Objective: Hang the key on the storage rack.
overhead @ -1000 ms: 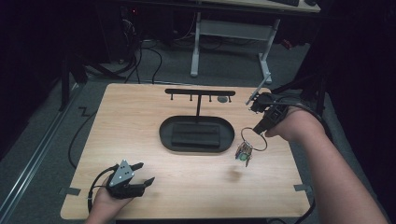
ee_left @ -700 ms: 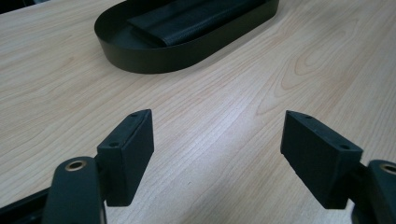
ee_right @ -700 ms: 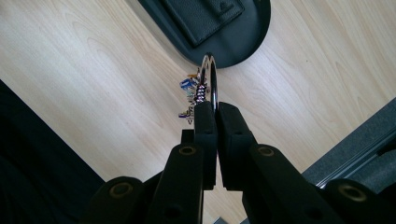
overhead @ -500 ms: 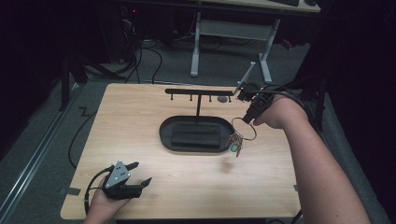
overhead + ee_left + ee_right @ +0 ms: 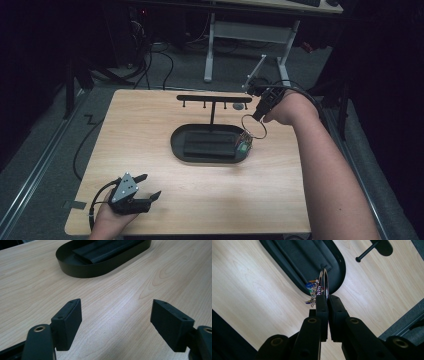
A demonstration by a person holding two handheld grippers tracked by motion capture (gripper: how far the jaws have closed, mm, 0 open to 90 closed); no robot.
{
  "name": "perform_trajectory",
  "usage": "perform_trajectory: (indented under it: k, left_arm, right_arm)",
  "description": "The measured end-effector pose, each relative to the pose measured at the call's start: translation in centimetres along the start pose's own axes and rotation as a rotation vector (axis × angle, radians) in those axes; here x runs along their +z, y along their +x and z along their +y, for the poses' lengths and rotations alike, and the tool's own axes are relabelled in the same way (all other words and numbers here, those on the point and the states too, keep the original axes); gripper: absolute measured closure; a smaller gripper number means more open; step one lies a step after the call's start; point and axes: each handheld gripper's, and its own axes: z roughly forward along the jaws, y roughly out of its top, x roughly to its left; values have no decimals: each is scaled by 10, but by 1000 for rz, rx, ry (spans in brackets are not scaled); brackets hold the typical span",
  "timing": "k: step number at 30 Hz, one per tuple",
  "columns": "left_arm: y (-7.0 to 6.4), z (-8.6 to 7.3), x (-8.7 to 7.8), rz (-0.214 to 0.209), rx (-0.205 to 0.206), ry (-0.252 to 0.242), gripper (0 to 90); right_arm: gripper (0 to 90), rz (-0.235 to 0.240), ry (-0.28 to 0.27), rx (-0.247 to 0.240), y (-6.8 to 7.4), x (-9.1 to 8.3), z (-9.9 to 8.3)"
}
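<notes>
Right gripper (image 5: 260, 114) pinches key ring (image 5: 254, 127), carried up-left from mid-right table; keys now dangle at tray (image 5: 200, 156) right rim, near hook rack (image 5: 214, 98). Hanging likely next. Left gripper (image 5: 145, 189) spread, idle lower left.

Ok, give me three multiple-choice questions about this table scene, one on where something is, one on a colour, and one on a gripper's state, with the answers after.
1. Where does the key ring hang?
A. Over the right end of the oval tray
B. On the rack's left peg
C. Beside the left gripper

2. What colour is the tray?
A. White
B. Black
C. Red

3. How do the left gripper's jaws stand?
A. Shut on a key
B. Shut on nothing
C. Open, holding nothing

Answers: 1 A, the right gripper holds the ring above the tray's right end in the high view. 2 B, it shows black in every view. 3 C, the left gripper view shows bare table between the spread jaws.
</notes>
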Motion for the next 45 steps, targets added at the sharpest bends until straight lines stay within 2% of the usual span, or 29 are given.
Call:
perform_trajectory:
  k: [7, 9, 11, 13, 16, 17, 24, 30, 31, 35, 36, 44, 45]
  left_arm:
    - [-1, 0, 1, -1, 9, 2, 259]
    - [-1, 0, 1, -2, 9, 3, 260]
    - [0, 0, 1, -3, 7, 3, 261]
    - [0, 0, 2, -1, 7, 4, 262]
    - [1, 0, 3, -8, 9, 10, 262]
    - [1, 0, 3, -8, 10, 10, 263]
    - [-1, 0, 4, -9, 23, 13, 264]
    - [-1, 0, 5, -13, 26, 17, 268]
    - [-1, 0, 5, -13, 25, 17, 268]
    - [-2, 0, 6, -20, 27, 20, 270]
    - [-2, 0, 6, -23, 31, 24, 270]
    - [-1, 0, 7, -28, 24, 17, 273]
    - [-1, 0, 7, -28, 25, 17, 273]
  right_arm:
    - [879, 1, 13, 31, -11, 10, 8]
    - [879, 4, -1, 31, -15, 12, 10]
    - [879, 6, -5, 56, -19, 14, 12]
    - [879, 8, -11, 43, -24, 17, 13]
    - [879, 9, 0, 72, -26, 21, 16]
    - [879, 13, -11, 65, -29, 23, 17]
    - [879, 5, 0, 75, -38, 31, 24]
    - [879, 2, 11, 72, -42, 38, 31]
    - [879, 0, 18, 84, -41, 39, 33]
    - [879, -12, 17, 70, -45, 41, 38]
    - [879, -7, 16, 85, -45, 41, 39]
    - [879, -15, -2, 91, -51, 43, 40]
    - [878, -11, 0, 108, -51, 43, 40]
